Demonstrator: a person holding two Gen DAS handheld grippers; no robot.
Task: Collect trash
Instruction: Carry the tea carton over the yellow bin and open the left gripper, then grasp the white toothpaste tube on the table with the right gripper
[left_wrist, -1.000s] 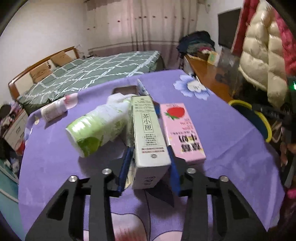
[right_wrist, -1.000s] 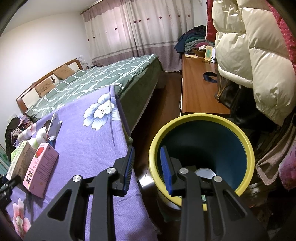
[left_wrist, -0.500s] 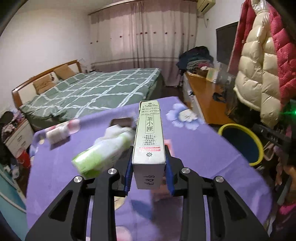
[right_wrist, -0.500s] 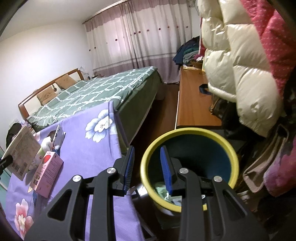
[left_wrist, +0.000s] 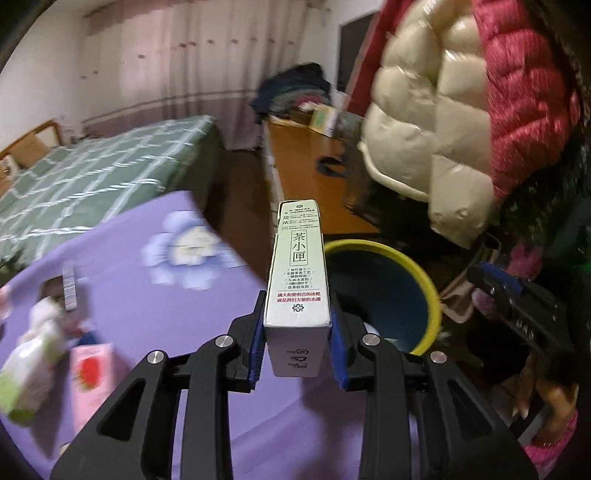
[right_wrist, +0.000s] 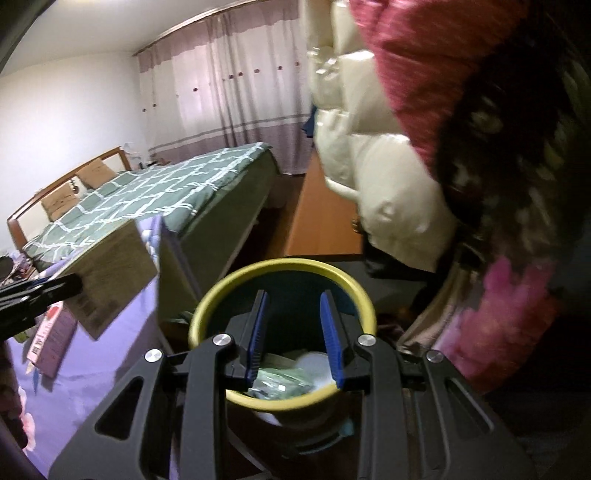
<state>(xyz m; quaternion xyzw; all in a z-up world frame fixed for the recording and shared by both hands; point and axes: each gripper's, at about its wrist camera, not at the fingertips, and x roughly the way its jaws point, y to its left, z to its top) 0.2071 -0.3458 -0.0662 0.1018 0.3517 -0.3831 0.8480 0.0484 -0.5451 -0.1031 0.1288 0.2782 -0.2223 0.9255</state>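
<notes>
My left gripper (left_wrist: 296, 325) is shut on a tall pale-green tea carton (left_wrist: 299, 273), held upright in the air at the table's right edge, in front of the yellow-rimmed blue bin (left_wrist: 424, 280). In the right wrist view the same carton (right_wrist: 110, 269) hangs left of the bin (right_wrist: 229, 291). My right gripper (right_wrist: 294, 306) stands open above the bin's mouth with nothing between its fingers. Trash (right_wrist: 284, 380) lies at the bin's bottom. A pink strawberry carton (left_wrist: 92, 373) and a green-and-white bottle (left_wrist: 29, 373) lie on the purple tablecloth (left_wrist: 147, 314).
Puffy cream and red jackets (left_wrist: 443, 129) hang close over the bin on the right. A green checked bed (right_wrist: 166, 195) and a wooden bench (right_wrist: 317, 229) lie beyond. A person's hand (left_wrist: 554, 402) in a pink sleeve holds the right gripper (left_wrist: 495, 280).
My left gripper lifted the tea carton off the table and swung it right, up to the bin. My right gripper moved in over the bin's mouth, still open.
</notes>
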